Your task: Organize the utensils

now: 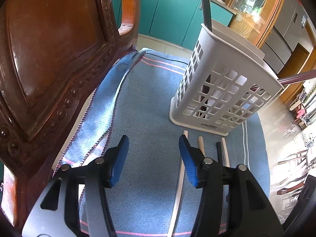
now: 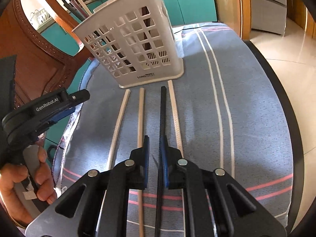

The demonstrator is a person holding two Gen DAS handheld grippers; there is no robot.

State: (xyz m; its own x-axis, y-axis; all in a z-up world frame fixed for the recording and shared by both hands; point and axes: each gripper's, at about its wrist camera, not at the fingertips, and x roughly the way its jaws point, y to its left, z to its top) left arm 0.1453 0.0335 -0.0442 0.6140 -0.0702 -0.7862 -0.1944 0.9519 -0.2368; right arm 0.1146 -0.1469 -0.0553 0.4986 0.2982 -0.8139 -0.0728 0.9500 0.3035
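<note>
Black chopstick [image 2: 162, 106] lengthwise toward holder [image 2: 134, 45]

Teal cabinets [image 1: 169, 13], carved wooden chair [image 1: 49, 49]

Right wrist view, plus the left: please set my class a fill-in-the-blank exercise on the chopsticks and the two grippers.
1. The right gripper has its jaws shut on a chopstick coloured ___.
2. The pale chopsticks lying on the cloth number ___.
3. The left gripper has its jaws ___.

Missing words: black; three; open.
</note>
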